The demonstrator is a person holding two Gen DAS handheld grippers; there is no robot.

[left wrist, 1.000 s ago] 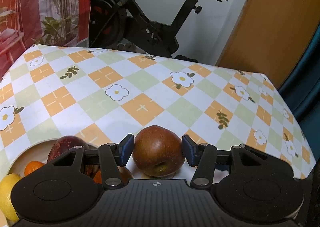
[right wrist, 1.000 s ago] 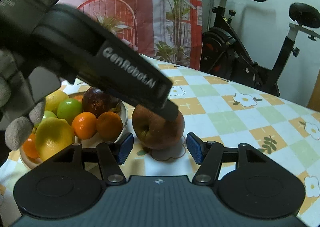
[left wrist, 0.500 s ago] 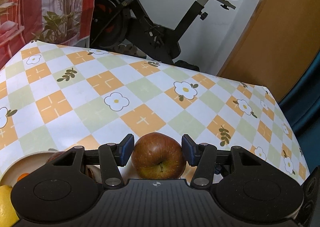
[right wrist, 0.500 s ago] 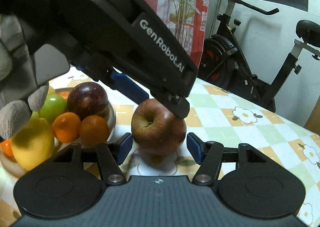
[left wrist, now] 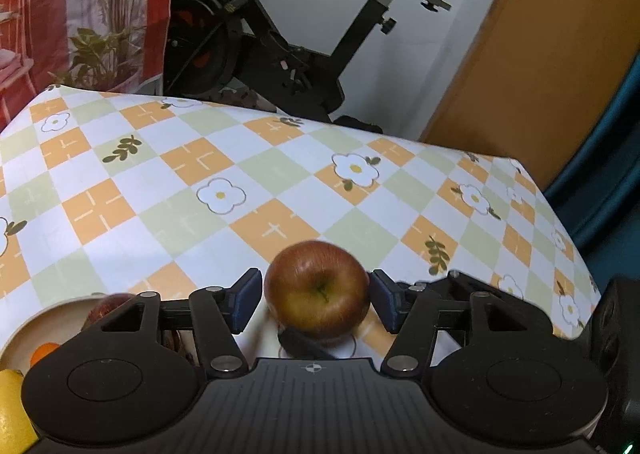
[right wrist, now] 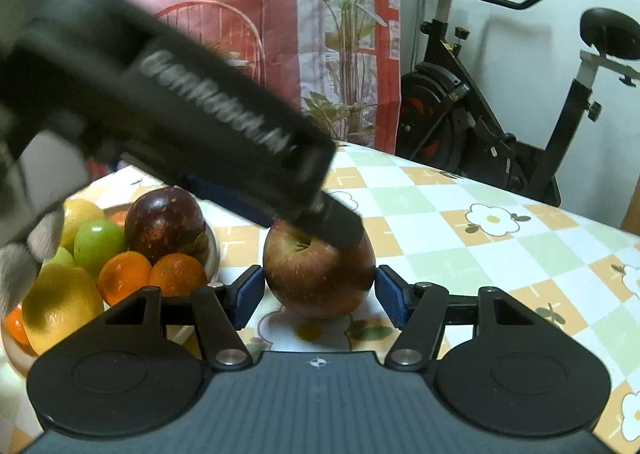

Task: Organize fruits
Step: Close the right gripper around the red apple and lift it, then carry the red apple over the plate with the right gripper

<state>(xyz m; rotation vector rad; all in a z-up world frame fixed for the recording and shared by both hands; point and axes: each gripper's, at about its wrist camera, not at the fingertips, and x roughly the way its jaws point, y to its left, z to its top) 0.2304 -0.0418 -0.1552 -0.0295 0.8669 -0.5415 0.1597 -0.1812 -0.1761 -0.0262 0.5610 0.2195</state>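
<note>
A red-brown apple [left wrist: 316, 286] rests stem up on the flowered tablecloth. My left gripper [left wrist: 316, 296] straddles it and its jaws are opening; thin gaps show between both blue pads and the apple's sides. In the right wrist view the same apple [right wrist: 316, 278] stands between the fingers of my right gripper [right wrist: 318, 294], which is open with its pads just off the skin. The left gripper's finger [right wrist: 336, 223], blurred, hangs over the apple's top there. A gloved hand [right wrist: 24, 254] holds that gripper at the left edge.
A bowl [right wrist: 214, 250] left of the apple holds a dark red fruit [right wrist: 164, 221], green fruits [right wrist: 98, 242], oranges [right wrist: 124, 278] and a lemon [right wrist: 60, 306]. Its rim [left wrist: 40, 314] shows in the left wrist view. An exercise bike [left wrist: 280, 53] stands beyond the table's far edge.
The left gripper's jaws have widened off the apple, which now sits on the table. The right gripper has closed in so that its fingers flank the apple.
</note>
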